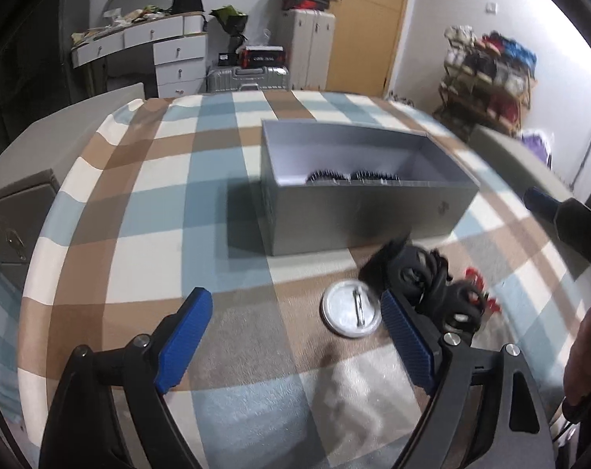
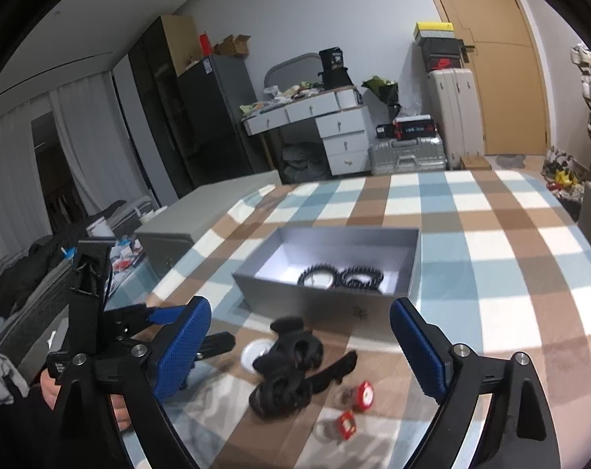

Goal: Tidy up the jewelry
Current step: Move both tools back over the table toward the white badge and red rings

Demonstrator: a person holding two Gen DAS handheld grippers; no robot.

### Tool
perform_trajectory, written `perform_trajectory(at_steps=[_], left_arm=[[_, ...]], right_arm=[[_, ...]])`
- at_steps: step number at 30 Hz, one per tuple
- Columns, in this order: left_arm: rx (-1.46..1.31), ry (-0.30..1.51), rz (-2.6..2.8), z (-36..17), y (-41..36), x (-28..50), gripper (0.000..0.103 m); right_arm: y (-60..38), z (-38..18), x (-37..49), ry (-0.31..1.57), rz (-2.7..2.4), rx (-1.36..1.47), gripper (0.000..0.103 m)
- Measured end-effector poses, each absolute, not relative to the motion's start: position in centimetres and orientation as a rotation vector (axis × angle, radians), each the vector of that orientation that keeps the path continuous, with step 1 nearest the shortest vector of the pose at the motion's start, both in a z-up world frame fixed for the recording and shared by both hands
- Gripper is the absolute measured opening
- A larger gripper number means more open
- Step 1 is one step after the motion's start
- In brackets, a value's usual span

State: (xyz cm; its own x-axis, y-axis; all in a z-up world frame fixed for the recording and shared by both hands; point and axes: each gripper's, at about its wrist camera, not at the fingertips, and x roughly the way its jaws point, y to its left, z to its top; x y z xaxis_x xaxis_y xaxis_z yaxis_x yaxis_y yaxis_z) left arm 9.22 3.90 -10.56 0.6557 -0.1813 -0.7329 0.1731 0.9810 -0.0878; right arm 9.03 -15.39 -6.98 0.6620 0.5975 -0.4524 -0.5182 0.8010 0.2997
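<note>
Both hand-held grippers are held spread above the bench (image 1: 147, 211), which is covered with a checked cloth of brown, pale blue and cream. On the left wrist view, the left hand-held gripper (image 1: 295, 336) is seen with its blue-padded fingers (image 1: 186, 336) wide apart and nothing between them. Just inside its right finger a round silver pin badge (image 1: 352, 312) is laid face down on the cloth, its clasp visible. To the right of the badge, partly hidden behind that finger, a blurred heap of black hair ties and clips (image 1: 432, 281) is found, with small red pieces (image 1: 479, 289) at its far edge. Behind these, an open grey box (image 1: 358, 211) is set on the cloth, and two black beaded bracelets (image 1: 354, 176) are kept inside it, close against its near wall.

On the right wrist view, the left hand-held gripper (image 2: 178, 332) is seen from the side at the left, gripped by a hand (image 2: 53, 387). The right hand-held gripper (image 2: 299, 351) is likewise spread, with nothing pinched. Between its fingers the black heap (image 2: 287, 367) is framed, the badge (image 2: 256, 353) being half covered by it. Two red pieces (image 2: 364, 392) are scattered just to the right of the heap. Farther back, the box (image 2: 256, 281) with its two bracelets (image 2: 342, 277) is placed near the middle of the cloth.
</note>
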Motion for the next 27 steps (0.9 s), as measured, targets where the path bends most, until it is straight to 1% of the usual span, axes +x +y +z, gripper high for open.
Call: perform_trajectory(at_steps=[9, 24, 27], left_arm=[[0.024, 0.933, -0.204, -12.0, 3.5, 9.8, 0.085], [0.135, 0.943, -0.243, -12.1, 1.0, 10.0, 0.085], [0.136, 0.942, -0.252, -12.1, 1.0, 10.0, 0.081]], right_arm=[[-15.9, -8.6, 8.4, 0.603, 0.616, 0.179, 0.094], [-16.9, -9.4, 8.3, 0.62, 0.599, 0.207, 0.095], [-17.1, -9.5, 8.3, 0.621, 0.594, 0.2, 0.095]])
